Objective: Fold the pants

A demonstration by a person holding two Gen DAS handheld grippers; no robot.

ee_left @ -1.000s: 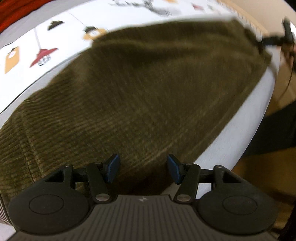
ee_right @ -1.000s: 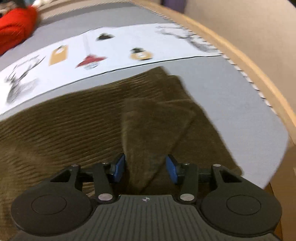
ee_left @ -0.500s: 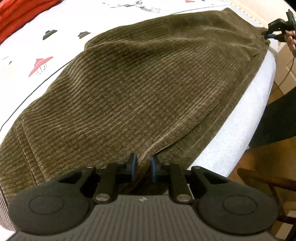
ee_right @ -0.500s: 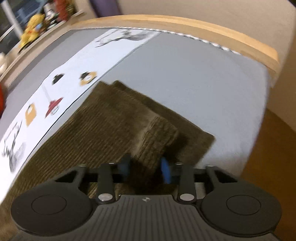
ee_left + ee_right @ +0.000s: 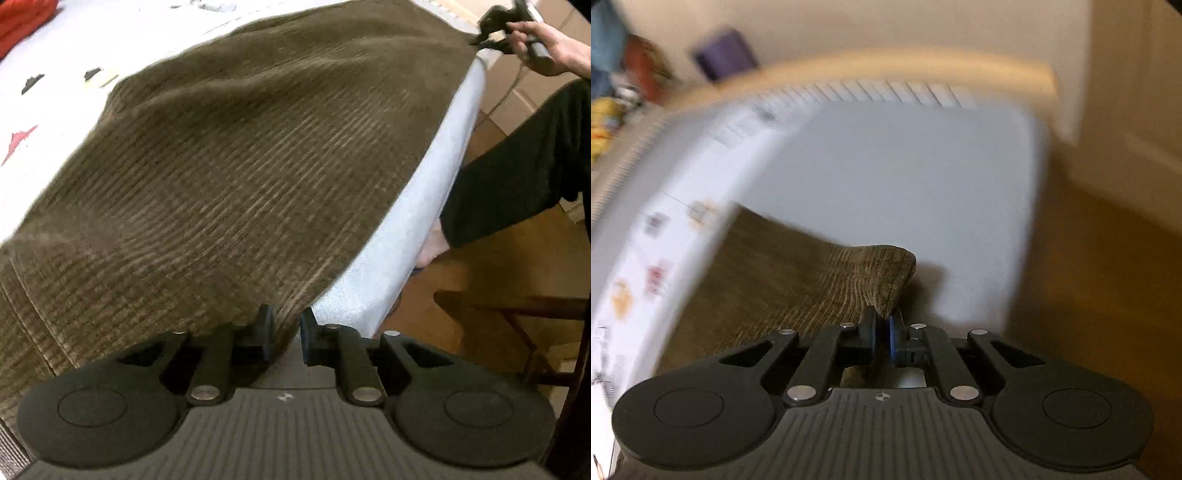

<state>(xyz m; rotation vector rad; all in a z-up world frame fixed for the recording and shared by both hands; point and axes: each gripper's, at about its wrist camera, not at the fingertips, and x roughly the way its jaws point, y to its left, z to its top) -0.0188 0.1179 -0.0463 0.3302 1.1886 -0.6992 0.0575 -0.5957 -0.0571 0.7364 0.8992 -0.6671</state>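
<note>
Grey mattress carries olive corduroy pants along near edge; left gripper low, level, clamped on hem; right gripper pinching raised far corner, hand visible

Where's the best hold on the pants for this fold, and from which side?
Grip the pants at the two near-edge corners, coming in from the bed's open side; that edge overhangs slightly, and the left gripper and right gripper pinch there now.
</note>
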